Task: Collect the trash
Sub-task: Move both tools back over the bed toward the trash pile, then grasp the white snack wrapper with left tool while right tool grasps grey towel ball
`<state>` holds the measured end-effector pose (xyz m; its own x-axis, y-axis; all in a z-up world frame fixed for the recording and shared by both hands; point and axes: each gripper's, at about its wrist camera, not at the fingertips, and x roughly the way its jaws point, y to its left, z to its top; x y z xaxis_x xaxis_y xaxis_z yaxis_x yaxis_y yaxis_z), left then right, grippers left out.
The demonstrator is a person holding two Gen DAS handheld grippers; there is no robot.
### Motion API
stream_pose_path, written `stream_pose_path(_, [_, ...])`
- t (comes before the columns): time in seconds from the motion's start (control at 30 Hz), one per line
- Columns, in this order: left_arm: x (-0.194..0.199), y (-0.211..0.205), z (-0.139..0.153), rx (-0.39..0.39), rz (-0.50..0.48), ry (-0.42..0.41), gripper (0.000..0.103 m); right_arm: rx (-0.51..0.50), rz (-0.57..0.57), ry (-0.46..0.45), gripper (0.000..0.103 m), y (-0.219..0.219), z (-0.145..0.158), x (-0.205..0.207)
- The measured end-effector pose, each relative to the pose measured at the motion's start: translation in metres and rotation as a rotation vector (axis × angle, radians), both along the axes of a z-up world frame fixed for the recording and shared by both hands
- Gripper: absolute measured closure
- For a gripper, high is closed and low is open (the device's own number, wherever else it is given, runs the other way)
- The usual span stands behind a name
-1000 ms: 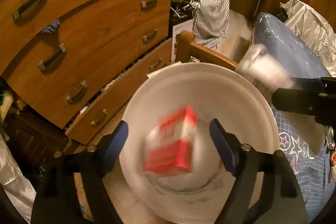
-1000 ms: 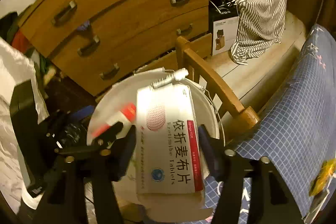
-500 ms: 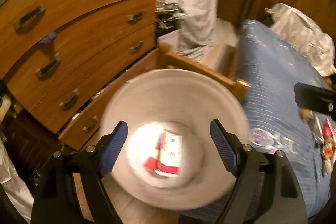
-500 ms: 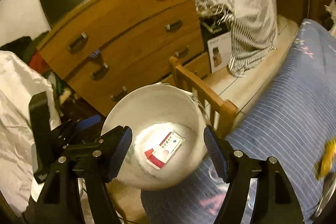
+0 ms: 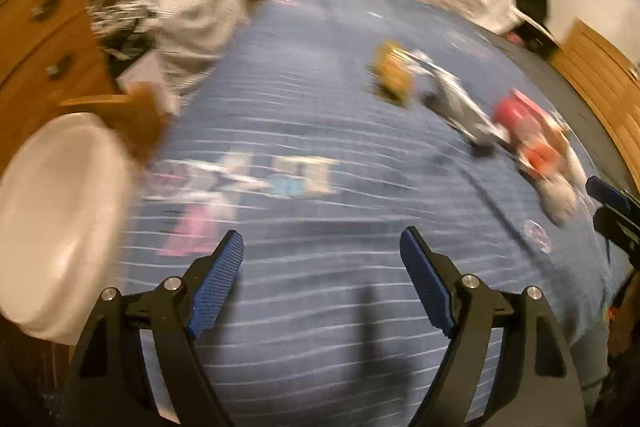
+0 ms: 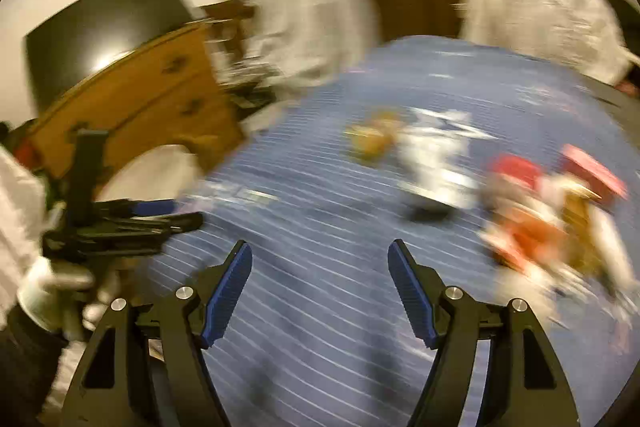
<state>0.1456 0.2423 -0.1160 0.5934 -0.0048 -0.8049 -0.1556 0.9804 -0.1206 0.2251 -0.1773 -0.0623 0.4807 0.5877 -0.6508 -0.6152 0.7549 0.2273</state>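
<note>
both views are smeared by blur, so fine detail is lost. the left gripper (image 5: pixel 322 255) hangs over a blue bedspread (image 5: pixel 320 115) with thin white lines, its blue-padded fingers (image 5: pixel 218 283) spread wide with nothing between them. the right gripper (image 6: pixel 320 267) is over the same bedspread (image 6: pixel 320 227), fingers (image 6: pixel 412 295) likewise spread and empty.

in the left wrist view a white bucket (image 5: pixel 52 219) sits at nine o'clock, just off the bed's edge beside a wooden bedpost (image 5: pixel 132 111). the trash lies on the bedspread between one and three o'clock: a yellow wrapper (image 5: pixel 394 77), a silver wrapper (image 5: pixel 460 103) just beside it, and a red and white pile (image 5: pixel 540 151) further right. part of the right gripper (image 5: pixel 612 205) pokes in at the three o'clock edge.

in the right wrist view the yellow wrapper (image 6: pixel 372 137) is at twelve o'clock, the silver wrapper (image 6: pixel 436 163) at one o'clock, and the red and white pile (image 6: pixel 552 215) at three o'clock, all well ahead of the fingers. at nine o'clock the left gripper (image 6: pixel 176 213) shows side-on, held by a white-gloved hand (image 6: pixel 44 291), with the bucket (image 6: pixel 160 167) behind it. a wooden dresser (image 6: pixel 152 91) stands at ten o'clock and pale clothing (image 6: pixel 304 7) hangs at twelve.
</note>
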Motion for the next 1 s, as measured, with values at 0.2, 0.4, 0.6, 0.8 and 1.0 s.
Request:
stream_pose_path(0.2, [0.038, -0.088, -0.024, -0.002, -0.162, 0.031, 0.026, -0.020, -0.155, 0.053, 0.031, -0.115, -0.038, 0.015])
stream_pose_path(0.4, [0.069, -0.134, -0.049, 0.030, -0.210, 0.060, 0.023, -0.026, -0.087, 0.074, 0.031, -0.120, -0.064, 0.036])
stream_pose_path(0.6, [0.096, -0.124, -0.036, -0.029, -0.150, 0.034, 0.022, -0.064, -0.052, 0.088, 0.031, -0.065, -0.072, 0.069])
stream_pose_path(0.8, [0.144, -0.119, 0.001, -0.070, -0.040, -0.071, 0.013, -0.056, -0.074, 0.125, 0.031, -0.064, -0.087, 0.083])
stream_pose_path(1.0, [0.202, -0.136, -0.015, 0.034, -0.010, 0.003, 0.013, -0.070, -0.075, 0.128, 0.033, -0.060, -0.092, 0.086])
